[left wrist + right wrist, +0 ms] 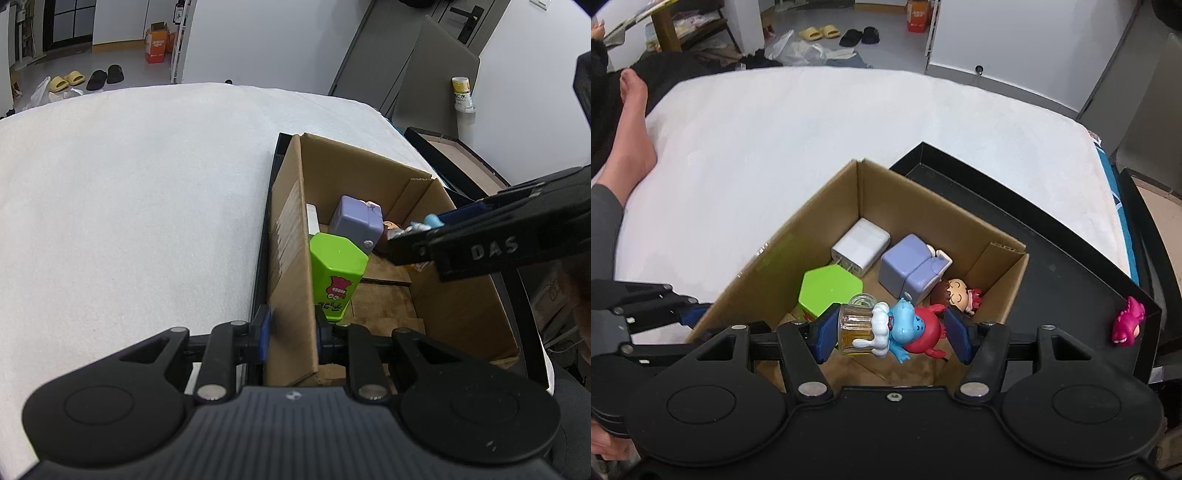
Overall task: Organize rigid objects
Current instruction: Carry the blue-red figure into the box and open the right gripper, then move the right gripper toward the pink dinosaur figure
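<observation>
A cardboard box [827, 206] stands in a black tray [1052, 258] on a white bed. In it lie a green hexagonal container [829, 290], a white charger [860, 245], a lilac block [910, 267] and a small doll [956, 291]. My right gripper [892, 332] is over the box, shut on a blue and red figure with a glass jar [897, 328]. My left gripper [291, 332] is shut on the box's left wall [291, 258], one finger on each side. The right gripper [417, 236] also shows in the left wrist view, over the box.
A pink dinosaur toy [1128, 323] sits at the tray's right corner. A person's bare leg [624, 147] rests at the bed's left side. Slippers [820, 32] and bags lie on the floor beyond. A bottle [461, 92] stands by the wall.
</observation>
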`<act>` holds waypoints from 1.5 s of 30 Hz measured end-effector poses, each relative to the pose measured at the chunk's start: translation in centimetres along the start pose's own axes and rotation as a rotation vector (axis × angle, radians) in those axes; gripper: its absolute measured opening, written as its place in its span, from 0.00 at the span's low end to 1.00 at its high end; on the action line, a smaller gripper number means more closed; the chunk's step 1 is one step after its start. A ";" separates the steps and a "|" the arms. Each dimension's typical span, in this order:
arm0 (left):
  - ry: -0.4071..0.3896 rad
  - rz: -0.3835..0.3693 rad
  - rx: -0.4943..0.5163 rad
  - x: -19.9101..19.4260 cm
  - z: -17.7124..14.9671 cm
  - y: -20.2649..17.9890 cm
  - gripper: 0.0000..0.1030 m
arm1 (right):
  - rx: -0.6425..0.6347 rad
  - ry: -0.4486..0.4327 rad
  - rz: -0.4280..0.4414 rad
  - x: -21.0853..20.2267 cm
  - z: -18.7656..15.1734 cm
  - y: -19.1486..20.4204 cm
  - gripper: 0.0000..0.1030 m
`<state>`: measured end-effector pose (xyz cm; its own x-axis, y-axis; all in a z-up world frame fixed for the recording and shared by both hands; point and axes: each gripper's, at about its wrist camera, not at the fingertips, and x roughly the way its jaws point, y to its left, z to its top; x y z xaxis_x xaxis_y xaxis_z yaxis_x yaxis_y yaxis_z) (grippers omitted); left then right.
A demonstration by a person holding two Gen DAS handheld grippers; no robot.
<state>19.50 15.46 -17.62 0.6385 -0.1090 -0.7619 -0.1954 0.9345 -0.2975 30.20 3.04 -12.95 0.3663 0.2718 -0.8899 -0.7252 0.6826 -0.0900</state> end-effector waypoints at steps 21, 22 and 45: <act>0.002 0.003 0.001 0.1 -0.1 0.1 0.20 | -0.017 -0.033 -0.027 -0.7 -0.3 -0.7 0.74; 0.002 0.002 0.001 0.1 -0.1 0.1 0.20 | -0.009 -0.041 -0.026 -1.0 -0.3 -0.9 0.74; 0.004 0.000 -0.001 0.2 0.0 0.1 0.20 | 0.102 -0.106 -0.110 -5.5 -1.7 -6.6 0.86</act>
<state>19.62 15.53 -17.84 0.6357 -0.1097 -0.7641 -0.1963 0.9343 -0.2975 31.98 -4.09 -8.26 0.5030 0.2581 -0.8248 -0.6168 0.7757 -0.1335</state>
